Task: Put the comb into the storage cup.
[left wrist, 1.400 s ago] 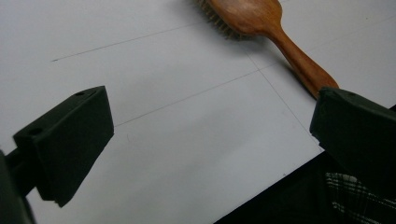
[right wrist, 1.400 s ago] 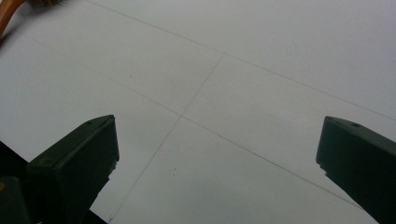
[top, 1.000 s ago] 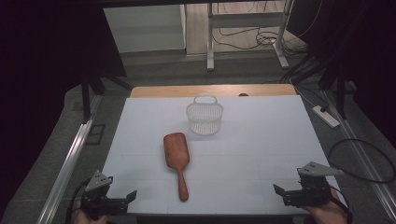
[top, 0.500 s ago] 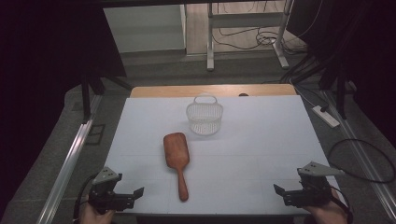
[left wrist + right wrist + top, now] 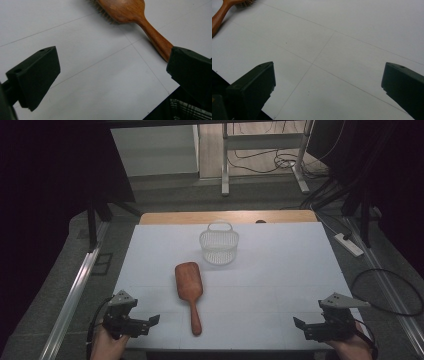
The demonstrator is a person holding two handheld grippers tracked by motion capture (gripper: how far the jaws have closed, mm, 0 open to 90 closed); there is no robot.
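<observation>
A wooden hairbrush (image 5: 189, 292) lies bristles down in the middle of the white table, handle toward the near edge. Behind it stands a small white mesh basket (image 5: 219, 245) with a handle. My left gripper (image 5: 150, 322) is at the near left corner, open, its jaws pointing right toward the brush handle (image 5: 156, 40) and apart from it. My right gripper (image 5: 300, 325) is open at the near right corner with nothing between its jaws. In the right gripper view the brush handle (image 5: 220, 16) lies far off at the upper left.
The white sheet (image 5: 280, 270) covers the table, with a wooden strip (image 5: 225, 216) at its far edge. A power strip (image 5: 348, 245) and cables (image 5: 385, 290) lie on the floor to the right. A metal rail (image 5: 75, 295) runs along the left.
My left gripper has moved right and slightly up, closer to the brush handle. The right gripper has stayed in place.
</observation>
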